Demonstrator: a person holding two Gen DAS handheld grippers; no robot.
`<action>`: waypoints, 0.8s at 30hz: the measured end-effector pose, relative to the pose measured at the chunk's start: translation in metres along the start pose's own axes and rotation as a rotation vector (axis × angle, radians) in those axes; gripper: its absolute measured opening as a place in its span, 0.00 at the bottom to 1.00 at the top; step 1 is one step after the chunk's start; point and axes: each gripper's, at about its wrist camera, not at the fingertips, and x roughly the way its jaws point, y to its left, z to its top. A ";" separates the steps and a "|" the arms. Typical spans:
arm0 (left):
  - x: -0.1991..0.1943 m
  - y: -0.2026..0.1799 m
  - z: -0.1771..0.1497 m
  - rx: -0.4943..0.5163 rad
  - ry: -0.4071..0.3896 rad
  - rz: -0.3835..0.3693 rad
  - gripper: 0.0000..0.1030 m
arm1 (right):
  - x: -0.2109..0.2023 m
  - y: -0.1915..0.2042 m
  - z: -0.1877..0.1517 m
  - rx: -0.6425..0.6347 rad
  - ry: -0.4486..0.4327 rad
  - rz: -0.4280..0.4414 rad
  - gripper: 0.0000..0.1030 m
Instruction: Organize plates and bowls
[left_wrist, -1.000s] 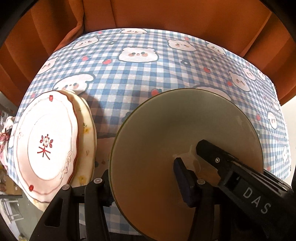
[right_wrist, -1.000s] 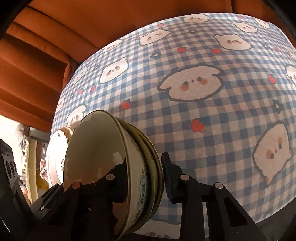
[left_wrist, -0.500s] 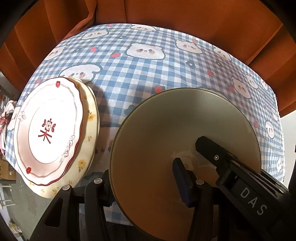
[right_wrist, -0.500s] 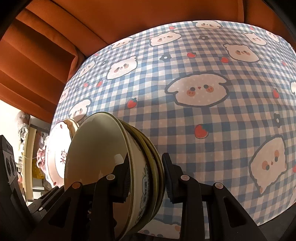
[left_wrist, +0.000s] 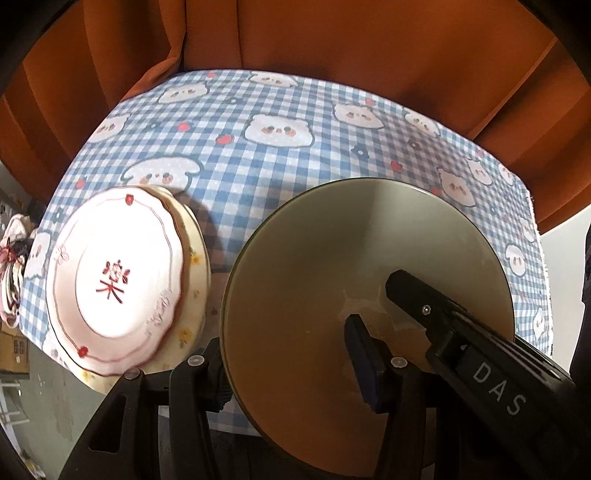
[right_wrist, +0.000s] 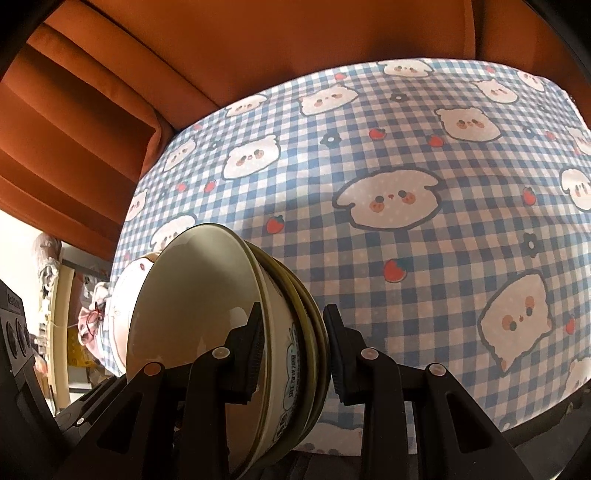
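Note:
A stack of nested cream bowls (left_wrist: 332, 280) with olive rims is held above the table. My left gripper (left_wrist: 288, 354) is shut on its rim, one finger inside, one outside. My right gripper (right_wrist: 293, 347) is shut on the rims of the same stack (right_wrist: 207, 306), and its black body shows inside the bowl in the left wrist view. A pink scalloped plate (left_wrist: 118, 277) with a red mark lies on a cream floral plate (left_wrist: 194, 280) at the table's left; part of it shows in the right wrist view (right_wrist: 123, 295).
The table wears a blue checked cloth (left_wrist: 295, 166) with bear faces, also in the right wrist view (right_wrist: 406, 221). Orange curtains (left_wrist: 332, 55) hang behind it. Clutter and boxes (left_wrist: 11, 258) sit off the left edge.
Both grippers with the bowl stack have drawn back and up from the table; more of the cloth and curtain shows. The plates stay where they were.

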 end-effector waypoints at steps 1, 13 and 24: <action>-0.003 0.003 0.001 0.006 -0.009 -0.006 0.50 | -0.002 0.002 0.000 0.003 -0.009 -0.002 0.33; -0.024 0.051 0.004 0.055 -0.044 -0.050 0.50 | -0.007 0.054 -0.011 0.041 -0.065 -0.032 0.33; -0.034 0.112 0.004 0.038 -0.050 -0.066 0.50 | 0.009 0.109 -0.022 0.031 -0.070 -0.054 0.33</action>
